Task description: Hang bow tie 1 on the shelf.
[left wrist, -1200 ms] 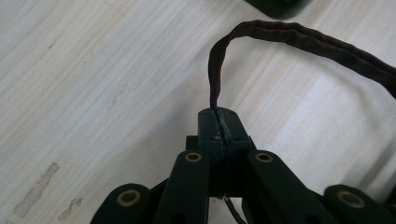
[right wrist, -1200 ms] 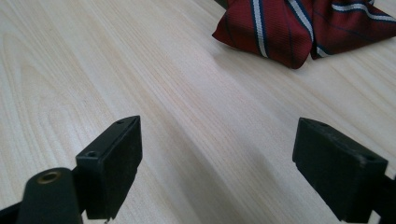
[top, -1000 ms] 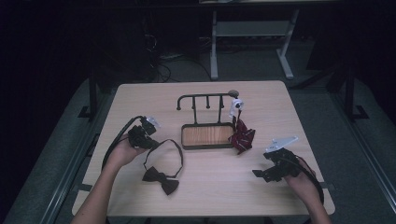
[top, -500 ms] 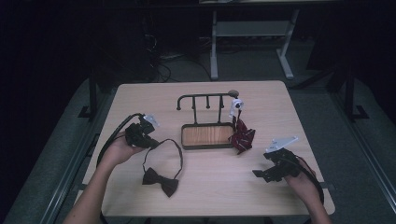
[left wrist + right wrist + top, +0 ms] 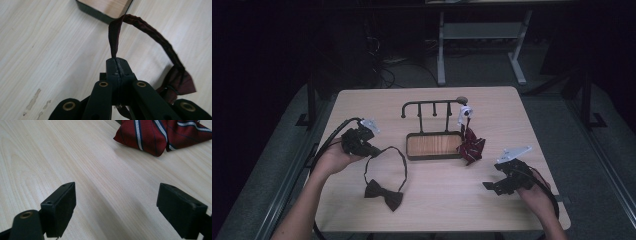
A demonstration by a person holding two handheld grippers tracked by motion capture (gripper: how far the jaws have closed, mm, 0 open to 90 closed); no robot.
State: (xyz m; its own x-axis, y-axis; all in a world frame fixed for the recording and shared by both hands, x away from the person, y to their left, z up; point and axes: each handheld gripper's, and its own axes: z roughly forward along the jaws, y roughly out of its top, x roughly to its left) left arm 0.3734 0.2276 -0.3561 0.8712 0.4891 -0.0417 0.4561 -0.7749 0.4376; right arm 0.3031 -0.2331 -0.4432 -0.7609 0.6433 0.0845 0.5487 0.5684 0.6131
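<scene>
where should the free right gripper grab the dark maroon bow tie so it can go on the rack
Take the dark maroon bow tie by its strap loop, on the far side from where the left gripper pinches it. The strap is thin and lifted off the table there, so the open right gripper can come in from the right and close across it, hopefully spreading the loop.

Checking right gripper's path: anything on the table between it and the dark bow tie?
Bare tabletop between the right gripper and the dark bow tie, as the high view shows; nothing lies there.

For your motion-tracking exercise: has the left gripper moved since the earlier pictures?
Yes. The left gripper, shut on the bow tie's strap, has shifted slightly toward the table's far edge.
</scene>
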